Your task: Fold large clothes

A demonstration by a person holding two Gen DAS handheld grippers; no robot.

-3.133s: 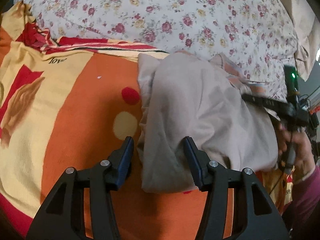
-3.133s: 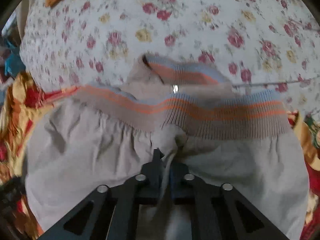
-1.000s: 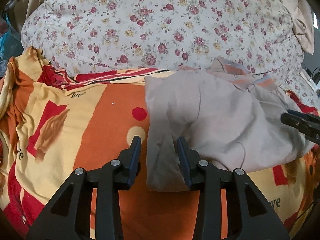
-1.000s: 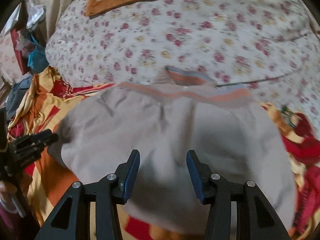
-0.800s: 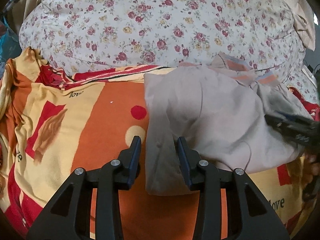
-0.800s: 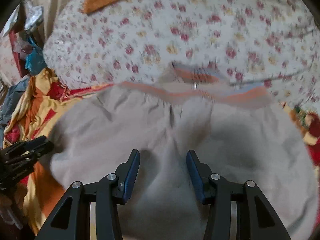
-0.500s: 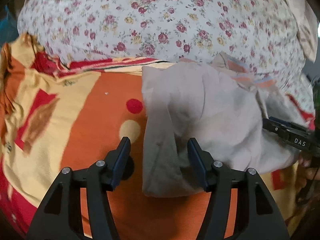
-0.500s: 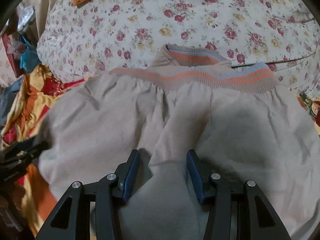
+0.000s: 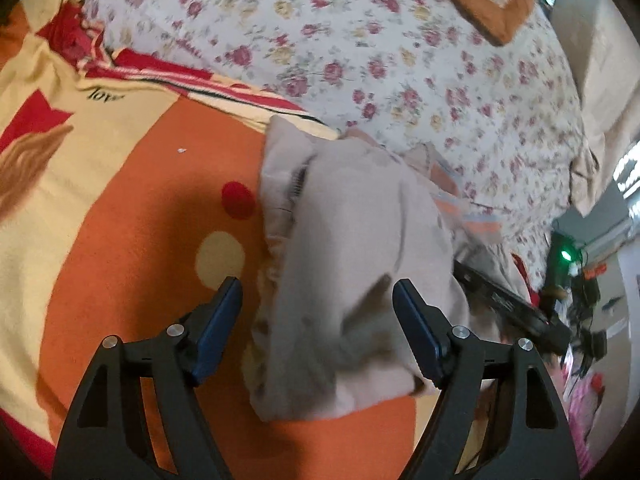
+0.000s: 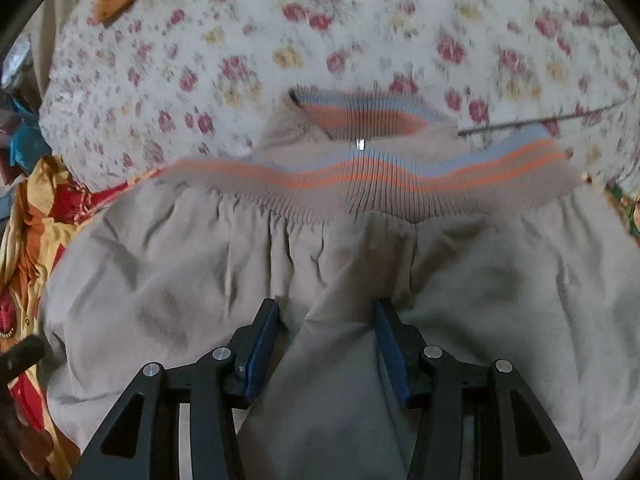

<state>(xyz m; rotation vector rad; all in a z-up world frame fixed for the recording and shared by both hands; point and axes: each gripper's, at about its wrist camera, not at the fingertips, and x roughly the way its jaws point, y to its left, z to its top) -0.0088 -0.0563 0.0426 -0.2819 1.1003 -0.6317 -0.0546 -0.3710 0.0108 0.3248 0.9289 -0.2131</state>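
Reading "love" on orange blanket [image 9: 132,208], beige garment [image 9: 352,280] beside, left claw [image 9: 318,308] spread

Bare orange blanket [image 9: 132,240] left of beige garment [image 9: 352,264]: free passage. Floral quilt [image 9: 360,40] mound blocks far side.

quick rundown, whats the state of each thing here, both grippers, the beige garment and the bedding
left gripper: open, fingers either side of the garment's near edge
right gripper: open, a ridge of cloth between its fingers
beige garment: bunched, wrinkled, striped ribbed band at the far side
orange blanket: spread under the garment
floral quilt: mounded behind it
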